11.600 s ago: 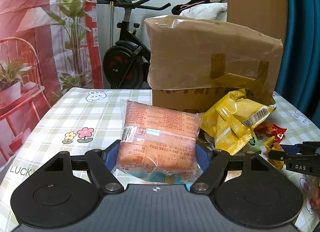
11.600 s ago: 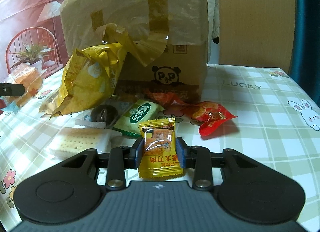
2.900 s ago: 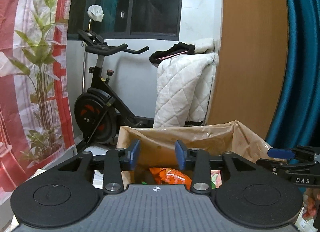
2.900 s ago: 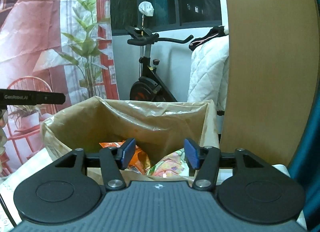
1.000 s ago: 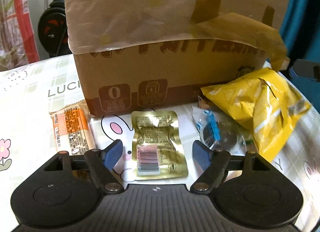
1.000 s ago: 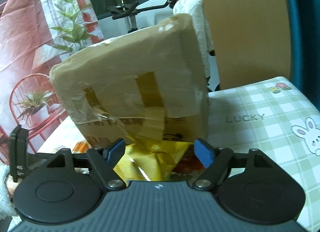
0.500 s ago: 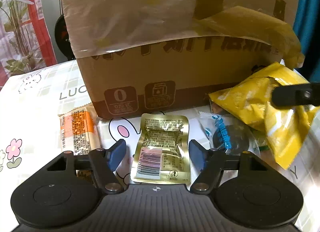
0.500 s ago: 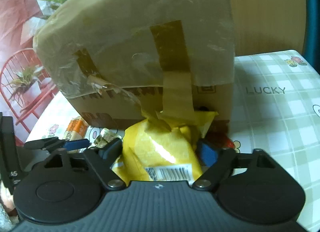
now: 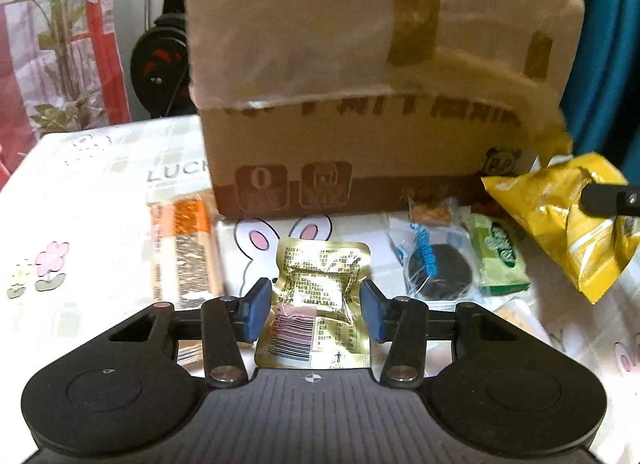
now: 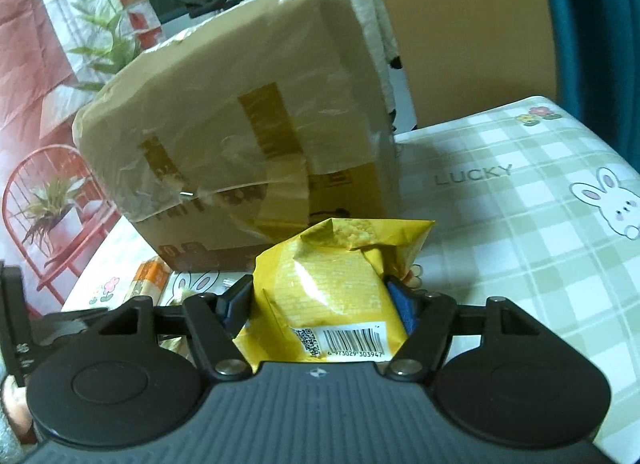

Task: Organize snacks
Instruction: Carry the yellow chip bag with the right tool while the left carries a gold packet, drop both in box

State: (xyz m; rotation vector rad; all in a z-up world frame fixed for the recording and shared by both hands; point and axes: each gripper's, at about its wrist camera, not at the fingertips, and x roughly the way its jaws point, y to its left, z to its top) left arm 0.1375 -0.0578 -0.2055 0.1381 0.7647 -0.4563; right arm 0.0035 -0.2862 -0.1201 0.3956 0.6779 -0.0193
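A gold foil packet (image 9: pixel 320 288) lies on the checked tablecloth, between the blue pads of my left gripper (image 9: pixel 314 310). The jaws are closing and the pads touch its crumpled sides. My right gripper (image 10: pixel 320 304) is shut on a yellow snack bag (image 10: pixel 332 272), barcode end towards the camera. In the left wrist view that yellow bag (image 9: pixel 560 216) sits at the right with a black finger (image 9: pixel 608 200) of the right gripper against it. Just behind both grippers stands the tall cardboard box (image 9: pixel 360 104), wrapped in tape and plastic; its inside is hidden.
An orange-wrapped bar (image 9: pixel 182 252) lies left of the gold packet. To its right lie a dark round cookie in clear wrap (image 9: pixel 436 272), a green packet (image 9: pixel 500 260) and a small orange snack (image 9: pixel 432 212). The tablecloth (image 10: pixel 520 224) stretches right of the box. An exercise bike (image 9: pixel 160 64) stands behind.
The left jaws have narrowed onto the gold packet, which now looks buckled. The right gripper came down over the yellow bag and closed on it.
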